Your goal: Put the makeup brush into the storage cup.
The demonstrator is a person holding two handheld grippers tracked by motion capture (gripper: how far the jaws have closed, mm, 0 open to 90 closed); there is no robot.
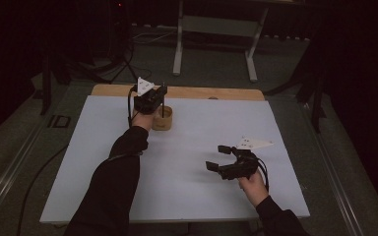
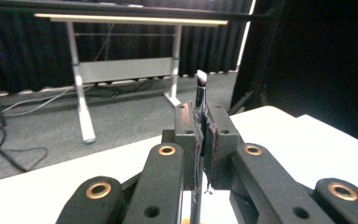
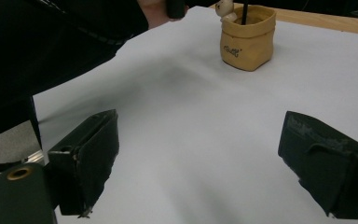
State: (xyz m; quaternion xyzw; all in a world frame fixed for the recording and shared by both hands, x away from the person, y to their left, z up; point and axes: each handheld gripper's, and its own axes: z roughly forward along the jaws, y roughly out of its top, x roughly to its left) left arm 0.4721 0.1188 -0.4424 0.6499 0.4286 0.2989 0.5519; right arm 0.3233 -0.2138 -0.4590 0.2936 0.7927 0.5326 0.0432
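Over the far side of the white table (image 1: 187,162), the left gripper (image 2: 204,135) is clamped on a thin dark brush (image 2: 200,93), its lower end down in the tan pot (image 3: 248,37); right gripper (image 3: 198,163) hangs wide apart, holding nothing, near the table's right edge.

wooden table (image 1: 236,93) under a white sheet (image 1: 187,162); tan pot (image 1: 163,121) stands on the sheet

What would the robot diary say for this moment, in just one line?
left claw: shut on thin black stick, upright over tan pot | right claw: open, holding nothing, above white table
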